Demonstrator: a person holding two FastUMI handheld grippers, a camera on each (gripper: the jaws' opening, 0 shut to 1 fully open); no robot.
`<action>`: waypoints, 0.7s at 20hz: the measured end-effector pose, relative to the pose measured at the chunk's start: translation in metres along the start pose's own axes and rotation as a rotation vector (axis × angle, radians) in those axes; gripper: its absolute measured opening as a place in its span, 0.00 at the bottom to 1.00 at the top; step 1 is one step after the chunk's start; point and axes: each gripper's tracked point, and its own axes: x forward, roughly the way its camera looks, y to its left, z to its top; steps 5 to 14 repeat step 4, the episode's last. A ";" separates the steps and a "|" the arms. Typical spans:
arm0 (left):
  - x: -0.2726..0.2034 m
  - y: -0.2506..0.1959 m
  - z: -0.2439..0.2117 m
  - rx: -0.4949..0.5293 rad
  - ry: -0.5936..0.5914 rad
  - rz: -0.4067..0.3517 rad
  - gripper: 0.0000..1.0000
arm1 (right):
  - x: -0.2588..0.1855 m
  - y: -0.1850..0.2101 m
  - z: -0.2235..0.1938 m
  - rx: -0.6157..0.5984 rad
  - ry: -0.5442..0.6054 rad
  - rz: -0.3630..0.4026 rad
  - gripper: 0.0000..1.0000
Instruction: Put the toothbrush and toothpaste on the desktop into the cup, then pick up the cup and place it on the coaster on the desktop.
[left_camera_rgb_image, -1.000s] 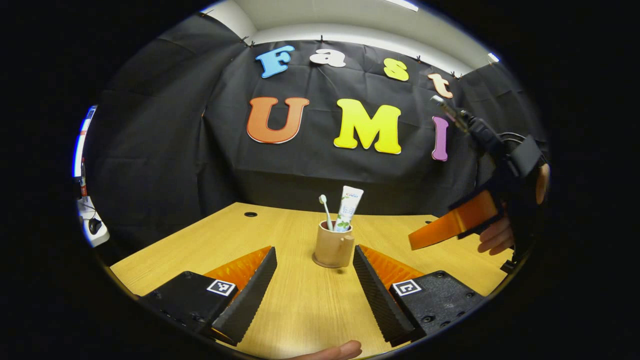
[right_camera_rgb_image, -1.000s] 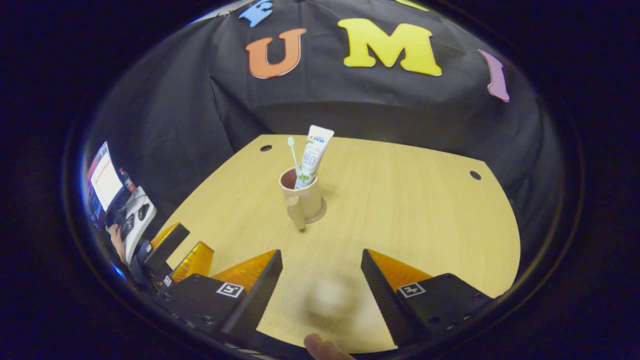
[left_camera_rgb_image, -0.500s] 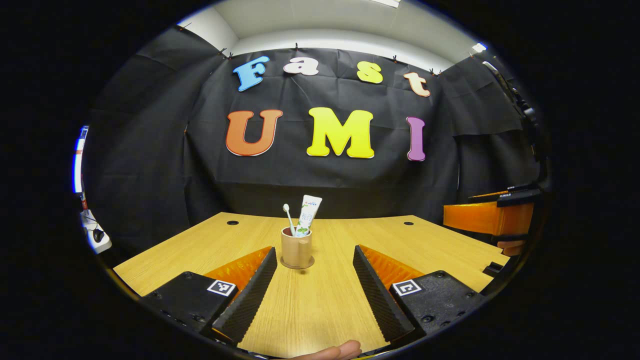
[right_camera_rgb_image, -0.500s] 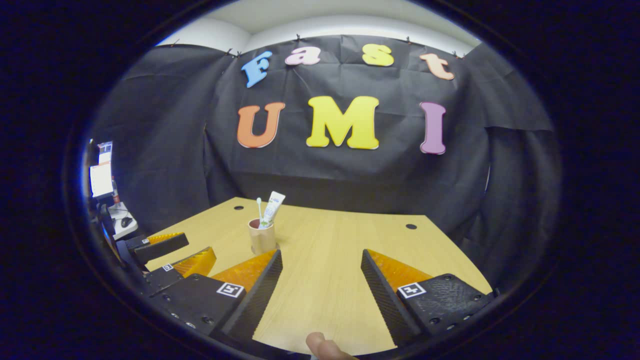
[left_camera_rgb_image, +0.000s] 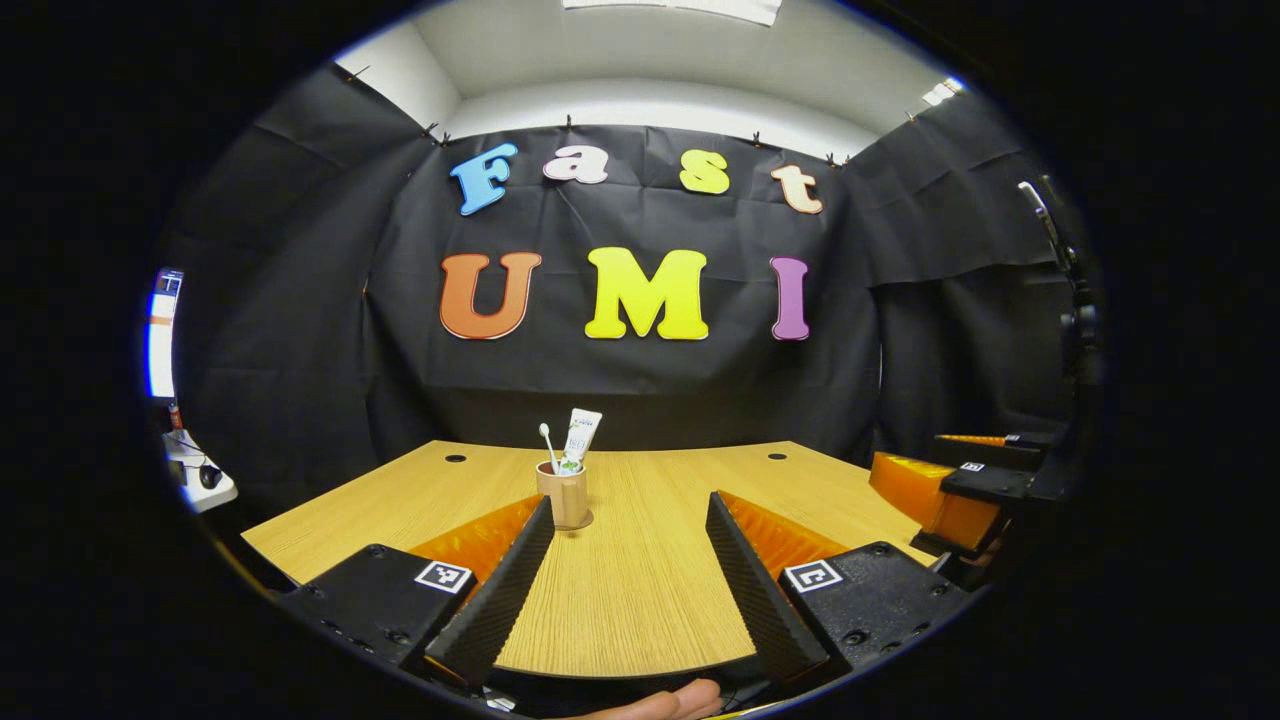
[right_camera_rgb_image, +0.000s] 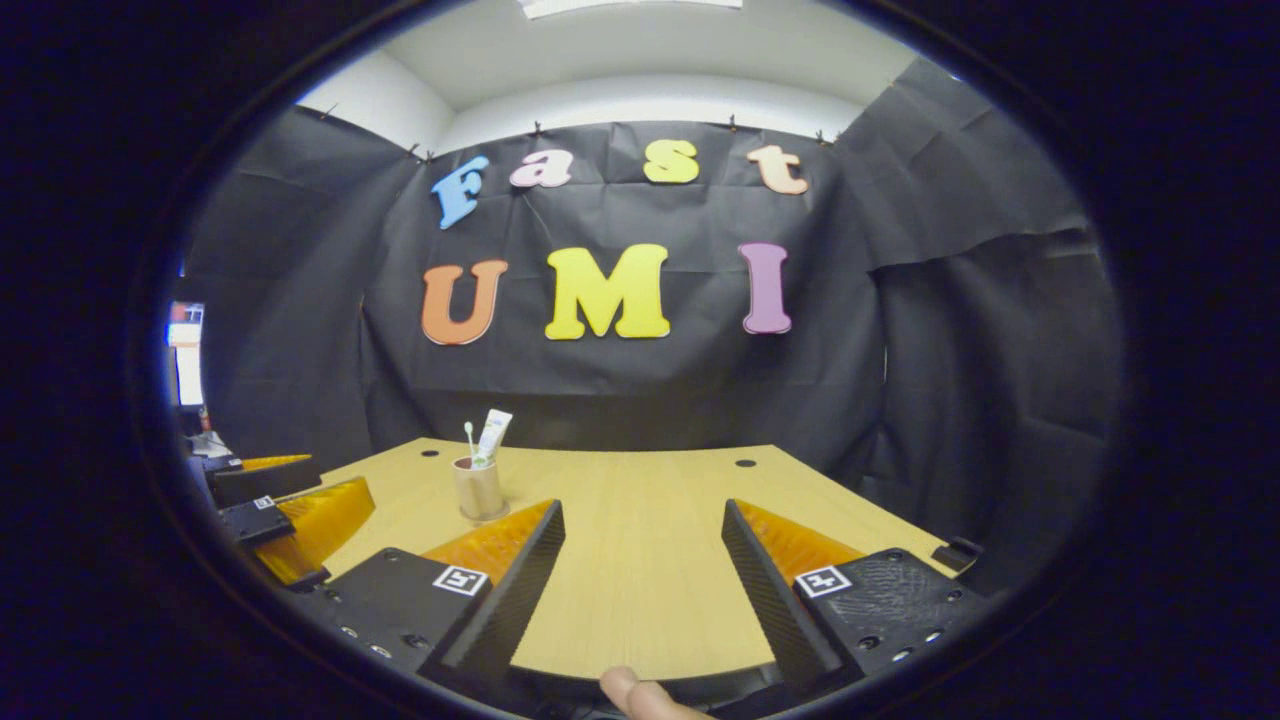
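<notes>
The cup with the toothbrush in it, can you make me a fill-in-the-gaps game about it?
1. The toothbrush and toothpaste stand inside the ____.
2. The cup sits on a round ____ on the wooden table.
3. The left gripper holds ____.
4. Both grippers' jaws are ____; the right gripper is away from the cup.

Missing words: cup; coaster; nothing; open

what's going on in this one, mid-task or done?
Looks done. The cup stands on the coaster on the desktop, with the toothbrush and toothpaste standing in it. A person holds both tools at the near edge of the desk: the left gripper and the right gripper are both open, empty, and well short of the cup.
</notes>
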 end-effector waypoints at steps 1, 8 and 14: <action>-0.003 -0.001 0.001 0.001 -0.005 -0.006 0.97 | -0.004 0.003 -0.004 0.002 -0.005 0.014 0.94; -0.004 0.002 0.001 0.003 -0.009 -0.003 0.97 | -0.010 0.001 -0.017 -0.040 0.010 -0.003 0.95; -0.004 0.002 0.001 0.003 -0.009 -0.003 0.97 | -0.010 0.001 -0.017 -0.040 0.010 -0.003 0.95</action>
